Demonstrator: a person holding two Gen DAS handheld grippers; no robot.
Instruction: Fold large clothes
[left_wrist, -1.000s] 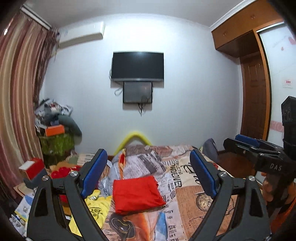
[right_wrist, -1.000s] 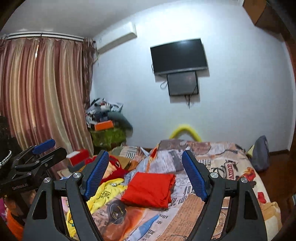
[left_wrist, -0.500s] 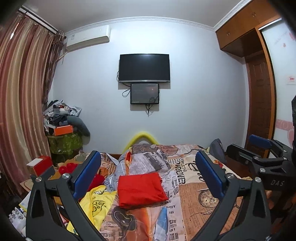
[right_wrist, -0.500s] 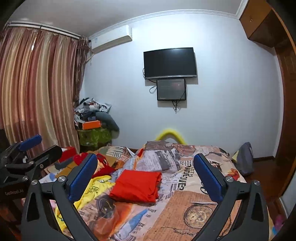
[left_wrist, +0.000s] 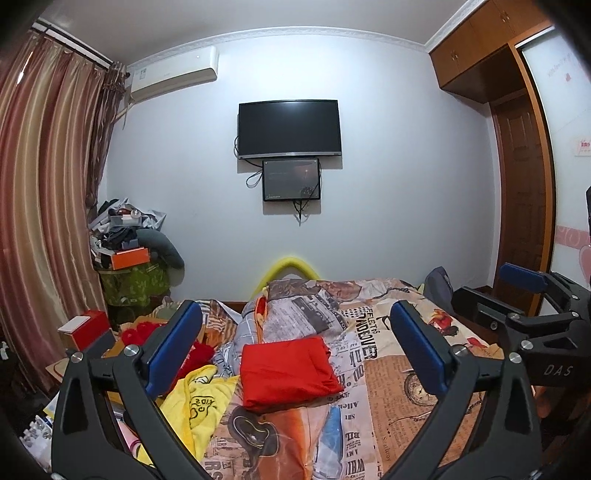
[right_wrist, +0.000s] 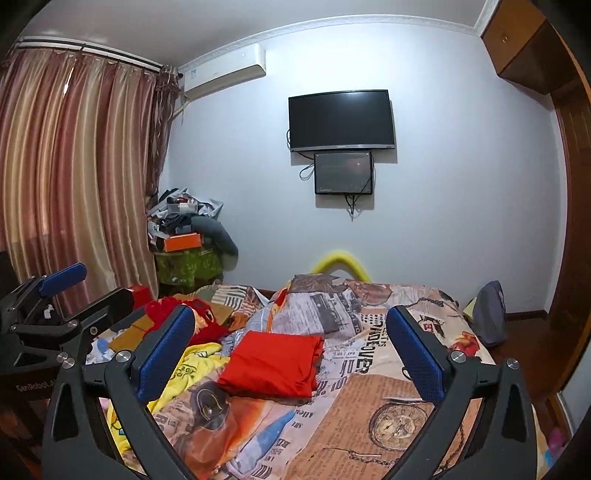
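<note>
The red garment (left_wrist: 288, 371) lies folded on the bed (left_wrist: 406, 391), both grippers' fingers spread wide and empty, left gripper (left_wrist: 295, 354) and right gripper (right_wrist: 291, 354) hovering short of it, while the yellow garment (left_wrist: 199, 398) looks unfolded.

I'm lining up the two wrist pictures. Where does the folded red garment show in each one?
Left wrist: folded red garment lies low at centre on the printed bedspread, right of the yellow garment.
Right wrist: it lies low, left of centre.
Shared landmark: the wall television.
</note>
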